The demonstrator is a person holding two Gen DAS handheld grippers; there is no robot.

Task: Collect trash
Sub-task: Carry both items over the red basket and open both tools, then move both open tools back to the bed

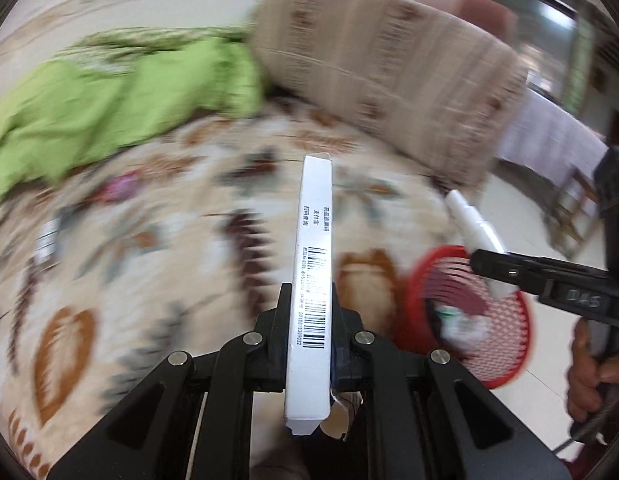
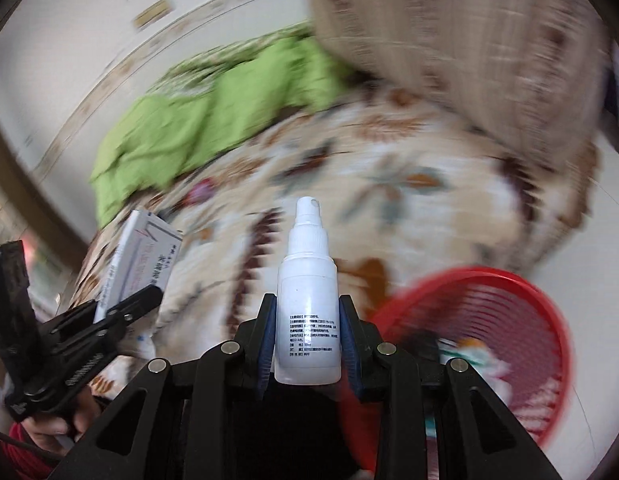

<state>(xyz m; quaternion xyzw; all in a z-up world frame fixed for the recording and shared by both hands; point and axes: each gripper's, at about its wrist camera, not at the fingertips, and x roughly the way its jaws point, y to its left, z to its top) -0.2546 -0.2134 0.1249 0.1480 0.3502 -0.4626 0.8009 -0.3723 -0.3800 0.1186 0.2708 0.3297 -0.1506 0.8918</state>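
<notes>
My left gripper (image 1: 309, 292) is shut on a flat white carton (image 1: 314, 264) with a barcode, held on edge above the patterned bed cover. My right gripper (image 2: 307, 300) is shut on a white spray bottle (image 2: 308, 296), nozzle pointing away from me. In the left wrist view the spray bottle (image 1: 475, 236) and the right gripper (image 1: 495, 274) show at the right, over a red mesh basket (image 1: 497, 344) on the floor. In the right wrist view the carton (image 2: 143, 256) and the left gripper (image 2: 127, 308) show at the left, and the red basket (image 2: 505, 320) lies at the lower right with some wrappers inside.
A green cloth (image 1: 121, 108) is bunched at the far side of the bed cover (image 1: 169, 220). A beige patterned cushion (image 1: 381, 68) leans at the back right. Pale floor (image 1: 521, 208) lies right of the bed. Both views are blurred by motion.
</notes>
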